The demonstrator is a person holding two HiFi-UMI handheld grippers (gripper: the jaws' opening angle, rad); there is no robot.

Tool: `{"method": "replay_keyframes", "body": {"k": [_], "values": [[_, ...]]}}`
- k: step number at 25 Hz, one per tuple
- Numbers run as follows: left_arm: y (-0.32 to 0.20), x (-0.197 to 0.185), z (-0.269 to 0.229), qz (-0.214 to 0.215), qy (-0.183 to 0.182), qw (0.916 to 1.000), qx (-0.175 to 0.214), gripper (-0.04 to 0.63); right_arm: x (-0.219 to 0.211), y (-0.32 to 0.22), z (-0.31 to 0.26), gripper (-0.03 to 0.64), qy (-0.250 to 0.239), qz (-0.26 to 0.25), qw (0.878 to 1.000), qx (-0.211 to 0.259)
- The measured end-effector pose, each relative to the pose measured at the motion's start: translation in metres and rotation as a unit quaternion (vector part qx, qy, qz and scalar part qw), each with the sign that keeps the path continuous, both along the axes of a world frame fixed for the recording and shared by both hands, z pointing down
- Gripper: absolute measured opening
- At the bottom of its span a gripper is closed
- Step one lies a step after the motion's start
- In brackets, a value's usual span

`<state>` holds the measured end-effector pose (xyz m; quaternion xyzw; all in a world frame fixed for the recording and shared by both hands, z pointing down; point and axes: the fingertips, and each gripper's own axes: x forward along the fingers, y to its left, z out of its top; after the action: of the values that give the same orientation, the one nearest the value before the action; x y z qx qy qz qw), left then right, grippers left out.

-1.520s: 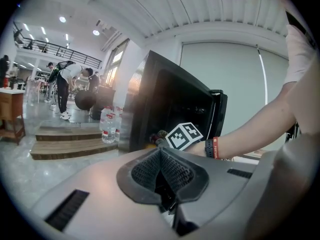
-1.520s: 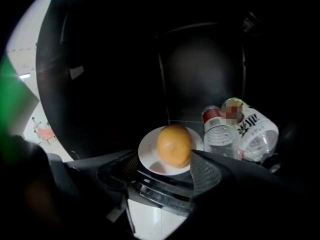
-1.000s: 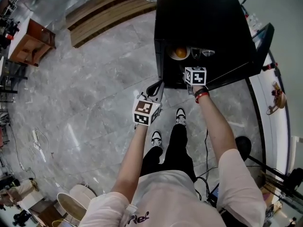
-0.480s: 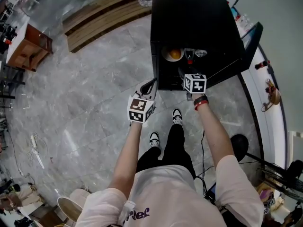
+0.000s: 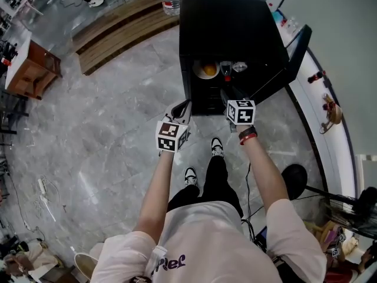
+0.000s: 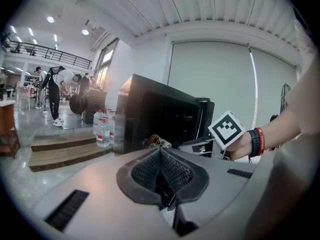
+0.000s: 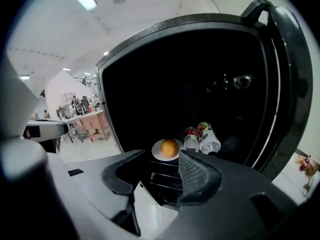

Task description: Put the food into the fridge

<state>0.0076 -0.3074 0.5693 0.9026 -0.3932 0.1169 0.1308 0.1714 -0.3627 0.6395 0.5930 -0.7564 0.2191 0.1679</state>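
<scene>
Head view: a person is standing before the open black fridge (image 5: 230,28), one tool in each hand.
An orange (image 7: 169,147) is sitting on a white plate (image 7: 156,155) on the fridge shelf, beside two bottles (image 7: 191,140). The right tool (image 7: 165,171) is closing on nothing, jaws apart; the left tool (image 6: 161,156) is hanging back, jaws pressed together, empty.

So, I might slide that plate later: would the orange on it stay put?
Probably not: the orange is round and lies loose on the white plate, so it would likely roll. It looks small and whole, so probably light and firm to grip.
</scene>
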Motion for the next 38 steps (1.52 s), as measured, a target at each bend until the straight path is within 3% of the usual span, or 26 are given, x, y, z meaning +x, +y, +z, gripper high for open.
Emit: {"method": "replay_keyframes", "body": {"k": [16,25,38], "values": [[0.033,0.001,-0.040,0.023,-0.004,0.9995,0.021,0.018,0.014,0.075,-0.065,0.146,0.007,0.026,0.999,0.045],[0.052,-0.006,-0.060,0.020,0.004,0.9992,0.034,0.018,0.009,0.112,-0.120,0.100,0.017,0.035,0.993,0.109],[0.080,-0.026,-0.101,0.012,0.003,0.9969,0.078,0.018,0.000,0.155,-0.153,0.046,0.008,0.058,0.989,0.137]]}}
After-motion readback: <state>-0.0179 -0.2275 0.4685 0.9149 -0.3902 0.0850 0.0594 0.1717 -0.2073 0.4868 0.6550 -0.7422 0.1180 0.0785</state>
